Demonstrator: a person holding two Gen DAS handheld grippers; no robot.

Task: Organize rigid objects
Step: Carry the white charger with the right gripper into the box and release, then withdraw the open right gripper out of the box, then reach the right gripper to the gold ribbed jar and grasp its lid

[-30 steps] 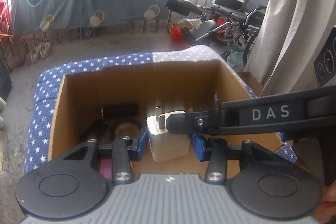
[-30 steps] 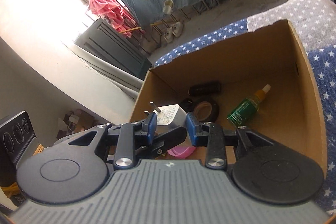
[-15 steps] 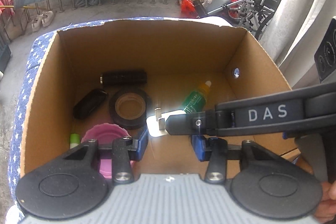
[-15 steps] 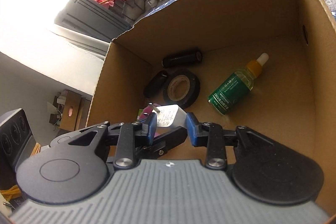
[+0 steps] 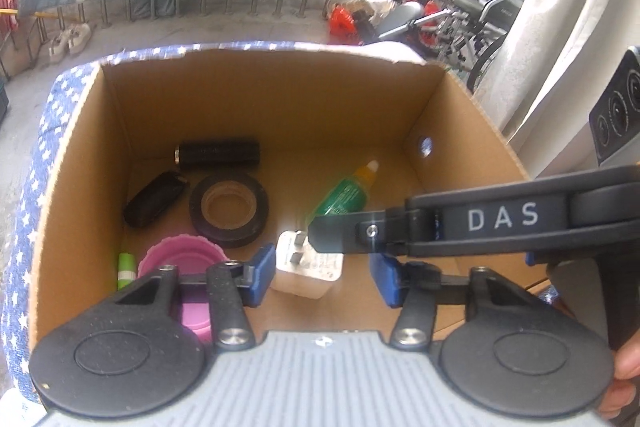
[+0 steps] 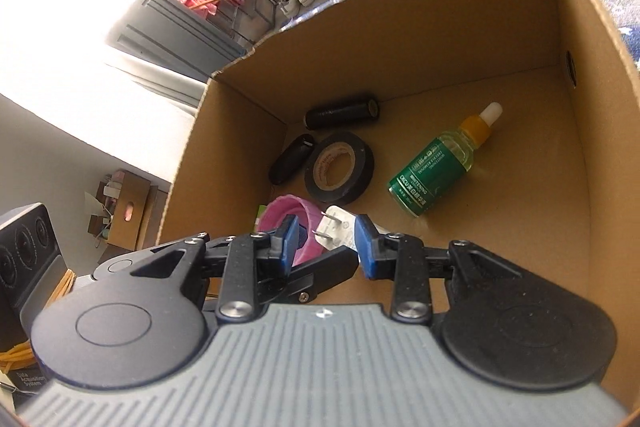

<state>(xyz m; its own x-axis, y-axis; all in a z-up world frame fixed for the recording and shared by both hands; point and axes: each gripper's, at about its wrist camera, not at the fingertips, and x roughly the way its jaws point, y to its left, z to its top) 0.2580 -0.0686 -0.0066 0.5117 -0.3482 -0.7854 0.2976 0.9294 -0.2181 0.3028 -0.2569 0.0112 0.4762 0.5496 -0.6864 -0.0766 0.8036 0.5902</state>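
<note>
Right wrist view: the cardboard box (image 6: 400,39) holds seven things, one each: charger plug (image 6: 338,227), green bottle (image 6: 436,167), tape roll (image 6: 339,173), black cylinder (image 6: 342,115), black case (image 6: 289,163), pink lid (image 6: 286,217) and (half hidden) a small green stick (image 5: 125,265). The plug lies on the box floor between the spread fingers of the right gripper (image 6: 322,247), which grips nothing. The left gripper (image 5: 322,277) likewise gapes wide and empty, the plug just ahead of it.

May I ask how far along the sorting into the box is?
Done: tape roll, green bottle, pink lid and black cylinder lie in the cardboard box. In hand: white charger rests on its floor within the open right gripper; left gripper open, empty. Left: withdrawing; items outside aren't visible.
</note>
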